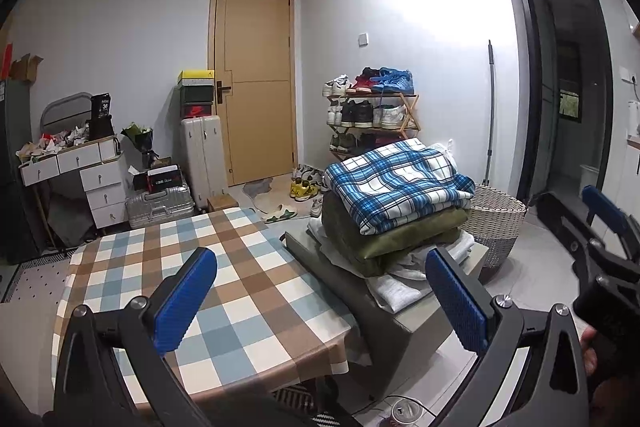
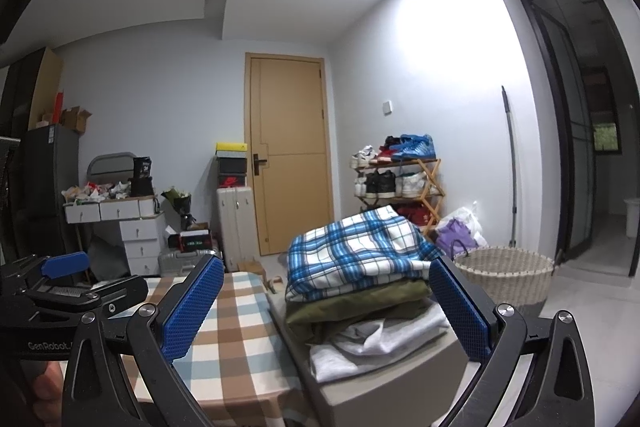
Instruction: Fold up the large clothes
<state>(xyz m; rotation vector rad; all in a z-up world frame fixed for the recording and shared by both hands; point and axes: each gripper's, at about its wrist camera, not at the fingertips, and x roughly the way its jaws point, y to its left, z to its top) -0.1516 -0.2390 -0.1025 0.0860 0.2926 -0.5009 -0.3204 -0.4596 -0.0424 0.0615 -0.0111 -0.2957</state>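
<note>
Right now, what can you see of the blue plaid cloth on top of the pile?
The blue plaid cloth is a soft woven fabric, white with blue and dark checks. It lies folded in thick layers and slopes a little, on top of the pile. It rests directly on an olive green garment, beside the checkered table. Neither pair of tongs touches it.

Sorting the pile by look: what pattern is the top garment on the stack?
Blue-and-white plaid garment, clearest in the left wrist view.

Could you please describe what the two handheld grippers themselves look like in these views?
Both the left gripper and right gripper have black angular linkage frames with silver round bolts. Each finger carries a flat blue pad with a fine diamond texture. White "GenRobot" lettering marks the left gripper's black body. No cables or sleeves show.
</note>
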